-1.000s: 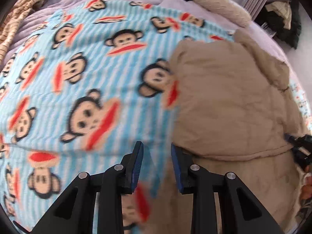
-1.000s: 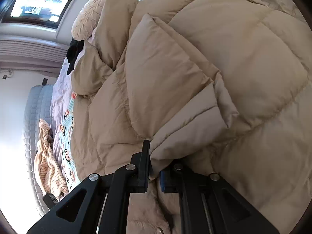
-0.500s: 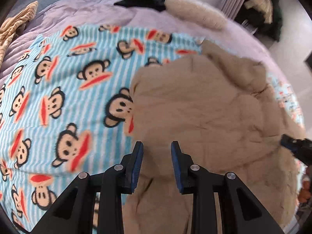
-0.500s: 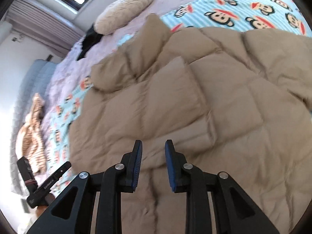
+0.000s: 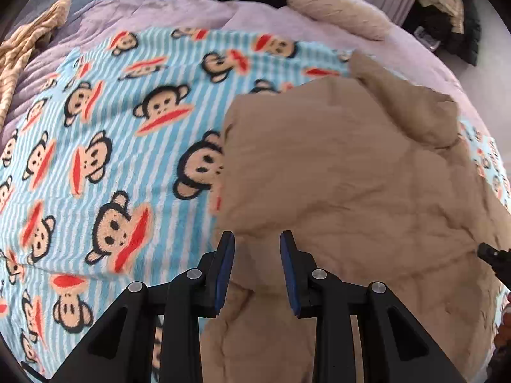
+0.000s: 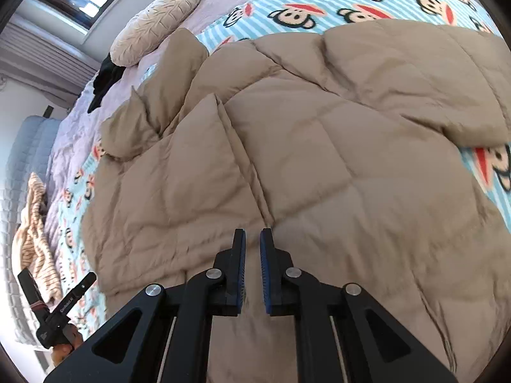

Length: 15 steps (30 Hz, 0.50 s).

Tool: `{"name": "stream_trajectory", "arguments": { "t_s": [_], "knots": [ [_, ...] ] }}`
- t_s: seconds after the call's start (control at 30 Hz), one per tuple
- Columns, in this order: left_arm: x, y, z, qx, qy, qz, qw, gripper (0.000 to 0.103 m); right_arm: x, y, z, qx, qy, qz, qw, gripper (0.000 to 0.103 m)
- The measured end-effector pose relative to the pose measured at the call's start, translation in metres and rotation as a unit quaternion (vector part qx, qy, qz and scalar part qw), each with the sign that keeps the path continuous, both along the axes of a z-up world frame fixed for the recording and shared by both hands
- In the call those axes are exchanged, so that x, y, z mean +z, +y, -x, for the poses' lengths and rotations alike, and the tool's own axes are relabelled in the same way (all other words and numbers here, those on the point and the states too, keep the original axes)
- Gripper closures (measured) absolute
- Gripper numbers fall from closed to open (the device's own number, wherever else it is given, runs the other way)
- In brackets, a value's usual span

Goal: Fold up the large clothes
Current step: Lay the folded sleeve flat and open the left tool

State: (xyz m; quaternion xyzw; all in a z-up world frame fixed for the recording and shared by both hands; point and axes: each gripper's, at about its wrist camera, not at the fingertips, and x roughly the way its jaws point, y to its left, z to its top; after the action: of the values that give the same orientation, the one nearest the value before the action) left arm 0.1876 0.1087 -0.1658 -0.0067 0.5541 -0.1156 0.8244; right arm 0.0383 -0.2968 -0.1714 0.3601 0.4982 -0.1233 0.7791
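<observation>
Tan quilted fabric fills most of both views: a large puffer jacket (image 6: 319,146) lies spread on the blue-striped monkey-print blanket (image 5: 105,146), which covers a lilac bedspread (image 5: 179,3). From the left wrist camera the jacket occupies the 3 o'clock half, its edge running from 12 down to 6 o'clock. A cream pillow (image 6: 156,25) sits at 11 o'clock in the right wrist view, with a black garment (image 6: 105,78) just beside it. The left gripper (image 5: 257,268) hovers at the jacket's edge, jaws set wide apart and holding nothing. The right gripper (image 6: 252,268) hangs above the jacket with only a narrow gap between its pads, gripping nothing. A second ago it was pinching a fold of the jacket; half a second ago it had let go with a wider gap.
</observation>
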Motion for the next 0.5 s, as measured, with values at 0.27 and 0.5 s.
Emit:
{"name": "stream_trajectory", "arguments": {
  "t_s": [0.27,0.5],
  "knots": [
    [0.034,-0.016,0.036,-0.04,-0.002,0.007,0.9992,0.021,0.007,0.017,0.046,-0.032,0.004,-0.062,0.998,0.039],
    [0.042,-0.033,0.061,-0.064,-0.009,0.008,0.9979,0.007,0.012,0.03,0.073,-0.046,0.0,-0.082,0.996,0.021]
  ]
}}
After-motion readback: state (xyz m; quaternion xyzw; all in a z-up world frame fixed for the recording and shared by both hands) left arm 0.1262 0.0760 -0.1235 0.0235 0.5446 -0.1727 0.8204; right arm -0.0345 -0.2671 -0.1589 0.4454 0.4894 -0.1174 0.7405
